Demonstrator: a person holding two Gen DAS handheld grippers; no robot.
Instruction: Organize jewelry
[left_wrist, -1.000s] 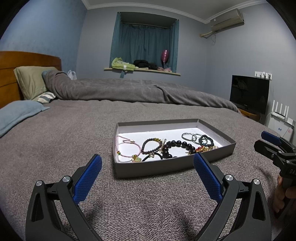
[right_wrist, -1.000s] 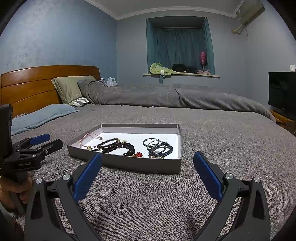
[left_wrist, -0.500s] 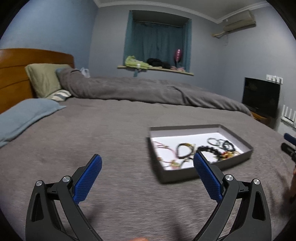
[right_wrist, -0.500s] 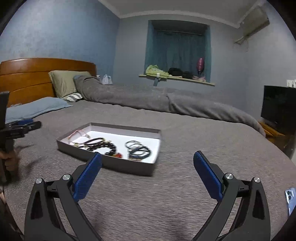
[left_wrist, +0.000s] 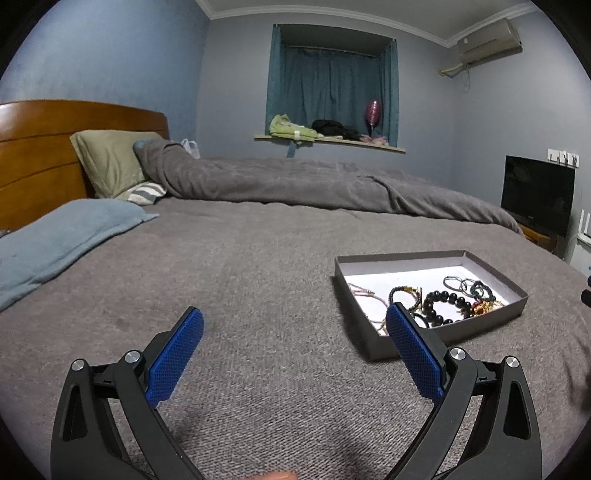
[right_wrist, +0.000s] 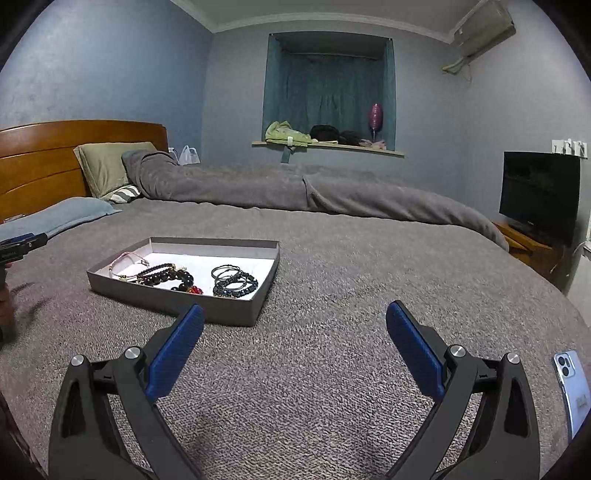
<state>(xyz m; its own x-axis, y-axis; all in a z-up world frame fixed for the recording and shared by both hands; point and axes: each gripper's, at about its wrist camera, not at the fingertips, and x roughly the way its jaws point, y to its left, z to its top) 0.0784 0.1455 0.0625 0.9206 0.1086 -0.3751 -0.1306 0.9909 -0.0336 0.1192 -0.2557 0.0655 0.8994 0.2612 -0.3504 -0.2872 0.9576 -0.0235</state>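
Note:
A shallow grey box (left_wrist: 487, 325) with a white floor lies on the grey bedspread. It holds several bracelets: a pink cord one (left_wrist: 364, 293), a black bead one (left_wrist: 443, 304) and thin dark bands (left_wrist: 467, 284). The box also shows in the right wrist view (right_wrist: 221, 314), left of centre. My left gripper (left_wrist: 293, 325) is open and empty, low over the bedspread, left of the box. My right gripper (right_wrist: 295, 321) is open and empty, to the right of the box. The left gripper's tip shows at the far left of the right wrist view (right_wrist: 22, 245).
A phone (right_wrist: 572, 387) lies on the bedspread at the right edge. A blue blanket (left_wrist: 55, 240), pillows (left_wrist: 107, 162) and a rolled grey duvet (left_wrist: 295, 181) lie at the back. A TV (right_wrist: 539, 195) stands at the right, off the bed.
Both grippers have swung apart: the left one turned left, so the box slid to the right of its view; the right one turned right, so the box slid left. Both stayed open.

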